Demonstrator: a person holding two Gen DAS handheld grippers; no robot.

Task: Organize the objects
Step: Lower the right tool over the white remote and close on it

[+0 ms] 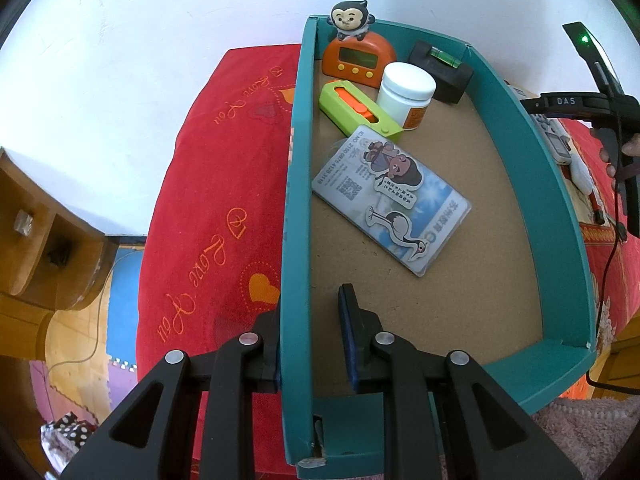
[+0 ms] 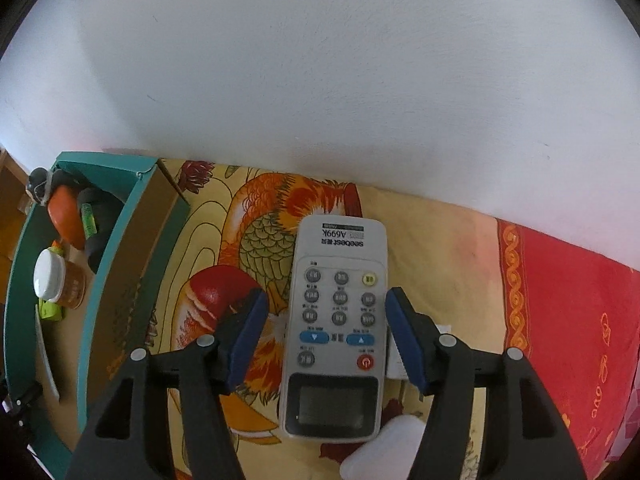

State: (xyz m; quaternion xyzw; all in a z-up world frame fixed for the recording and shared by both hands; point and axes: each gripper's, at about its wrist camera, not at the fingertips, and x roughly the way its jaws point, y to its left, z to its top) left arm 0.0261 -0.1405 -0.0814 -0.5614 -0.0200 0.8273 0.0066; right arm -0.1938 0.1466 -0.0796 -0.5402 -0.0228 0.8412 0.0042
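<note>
A teal box [image 1: 516, 92] with a brown floor lies on the red cloth. It holds an orange timer [image 1: 357, 58] topped by a monkey figure, a green and orange case [image 1: 358, 110], a white jar [image 1: 406, 94], a black level [image 1: 442, 70] and a card [image 1: 390, 198] with stickers. My left gripper [image 1: 309, 306] is shut on the box's left wall, one finger outside and one inside. A white remote [image 2: 336, 320] lies on the yellow patterned cloth, buttons up. My right gripper [image 2: 328, 294] stands open astride it, the blue pads [image 2: 250, 332] on either side and not pressing it.
The white wall runs close behind the bed. In the right wrist view the teal box [image 2: 120, 240] lies left of the remote, and a white soft object [image 2: 384, 452] lies near the remote's lower end. Wooden furniture [image 1: 36, 240] stands at the left, and a pink towel [image 1: 580, 440] is in front.
</note>
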